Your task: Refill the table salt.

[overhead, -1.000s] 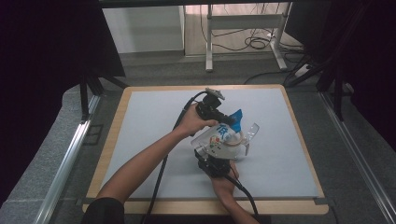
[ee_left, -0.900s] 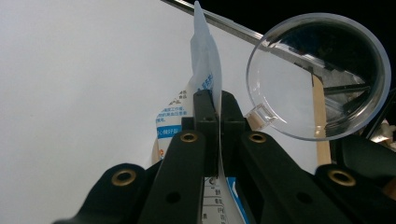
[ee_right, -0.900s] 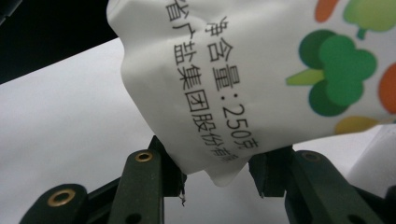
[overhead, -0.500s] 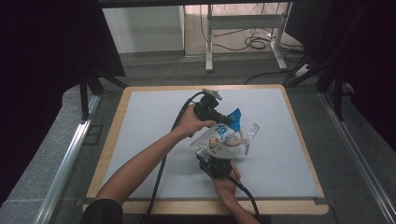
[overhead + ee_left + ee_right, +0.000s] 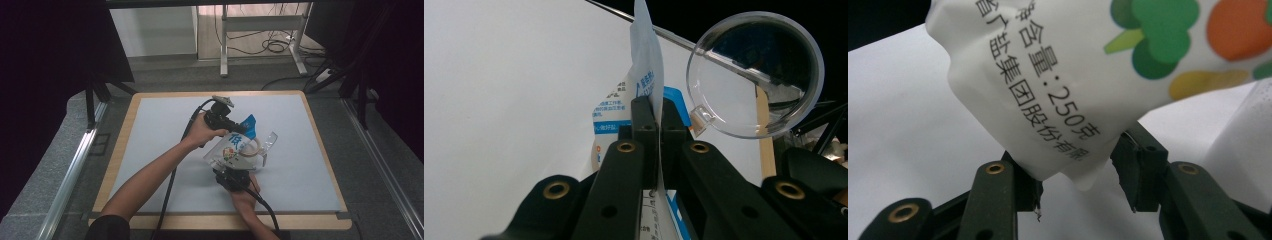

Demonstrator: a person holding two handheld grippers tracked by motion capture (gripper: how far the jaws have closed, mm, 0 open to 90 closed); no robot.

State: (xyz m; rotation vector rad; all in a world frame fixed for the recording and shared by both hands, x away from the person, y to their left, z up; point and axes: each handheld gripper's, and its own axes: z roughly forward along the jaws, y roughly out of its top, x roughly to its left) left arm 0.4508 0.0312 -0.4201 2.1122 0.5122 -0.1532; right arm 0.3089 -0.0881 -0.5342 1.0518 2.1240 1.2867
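Observation:
A white printed pouch (image 5: 231, 146) with a blue top is held tilted above the pale mat (image 5: 160, 130). My left gripper (image 5: 242, 128) is shut on the pouch's top edge (image 5: 646, 75), the thin film pinched flat between its jaws (image 5: 657, 107). From below, my right gripper (image 5: 231, 172) has its jaws pressed on either side of the pouch's bulging bottom corner (image 5: 1073, 75), with a small tip hanging between them (image 5: 1078, 170). A clear round plastic dish (image 5: 261, 149) sits just right of the pouch, and looks large and empty (image 5: 756, 75) in the left gripper view.
The mat lies on a wooden-edged board (image 5: 120, 150). Metal rails (image 5: 75, 165) run along both sides. A table frame and cables (image 5: 270, 45) stand on the floor beyond. Both forearms come in from the bottom edge.
Both grippers and the pouch have drifted very slightly left. Both grips are the same.

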